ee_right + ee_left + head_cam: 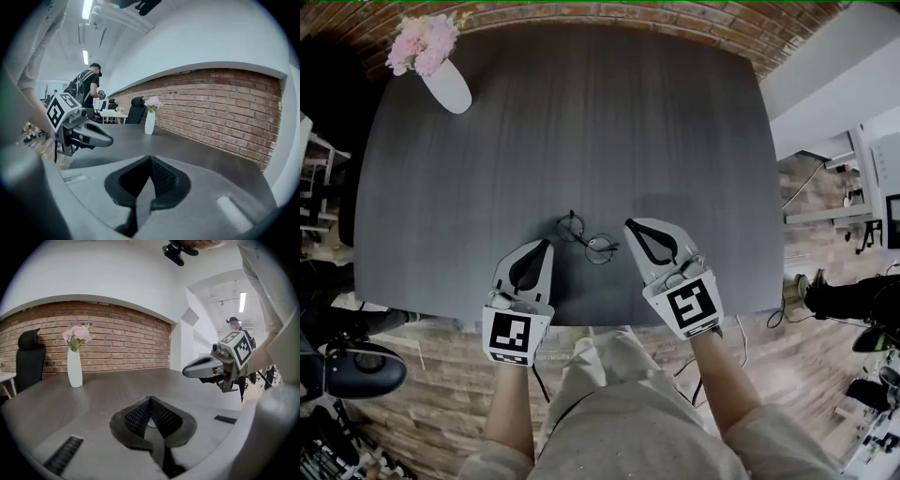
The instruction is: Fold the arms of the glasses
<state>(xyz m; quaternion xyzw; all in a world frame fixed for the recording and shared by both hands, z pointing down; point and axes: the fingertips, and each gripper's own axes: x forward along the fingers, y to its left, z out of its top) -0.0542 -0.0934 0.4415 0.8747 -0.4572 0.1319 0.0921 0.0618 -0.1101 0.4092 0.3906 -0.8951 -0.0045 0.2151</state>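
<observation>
The dark grey wood-grain worktop [581,122] carries the work at the middle of its near edge. The left tongs [546,246] and the right tongs [631,227], white shells with black pads, are each closed on nothing. Their tips point inward from either side, probably staged so that one steadies the frame while the other pushes an arm. A white ceramic vase of pink flowers [447,86] stands at the far left corner, well clear. The thin black round-lens wire glasses [586,238] lie just beside both tips; contact cannot be confirmed. Only the head view shows them plainly. The gripper views show the pads meeting. Arm position cannot be resolved.
</observation>
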